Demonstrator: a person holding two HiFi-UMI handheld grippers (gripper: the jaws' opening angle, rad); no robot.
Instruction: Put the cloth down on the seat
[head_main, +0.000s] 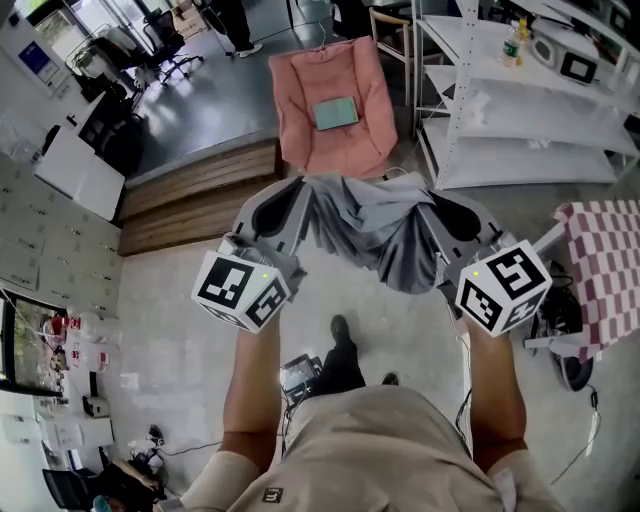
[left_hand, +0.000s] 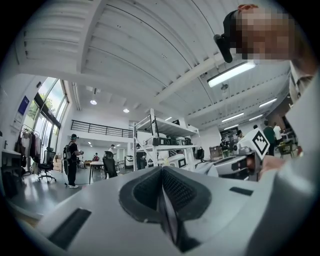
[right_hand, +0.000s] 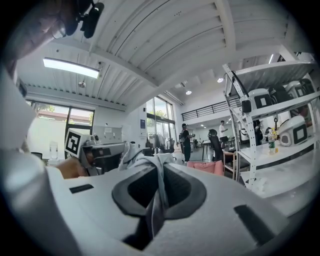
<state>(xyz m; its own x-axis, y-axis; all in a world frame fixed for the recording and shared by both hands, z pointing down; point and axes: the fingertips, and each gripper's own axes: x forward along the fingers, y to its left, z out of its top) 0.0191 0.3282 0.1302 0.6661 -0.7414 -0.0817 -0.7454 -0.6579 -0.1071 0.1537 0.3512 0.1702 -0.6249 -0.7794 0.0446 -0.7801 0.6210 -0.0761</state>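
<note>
Crumpled grey fabric cloth (head_main: 375, 232) hangs mid-air, stretched between both grippers above pale floor; left gripper (head_main: 298, 200) clamped tight on one edge; right gripper (head_main: 437, 212) pinched onto other edge; pink padded seat (head_main: 300, 120) well ahead, cloth not yet there; carrying over and laying down remain.

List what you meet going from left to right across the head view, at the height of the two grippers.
The left gripper → the grey cloth held up by both grippers → the right gripper → the red-and-white checked cloth at the right edge.
</note>
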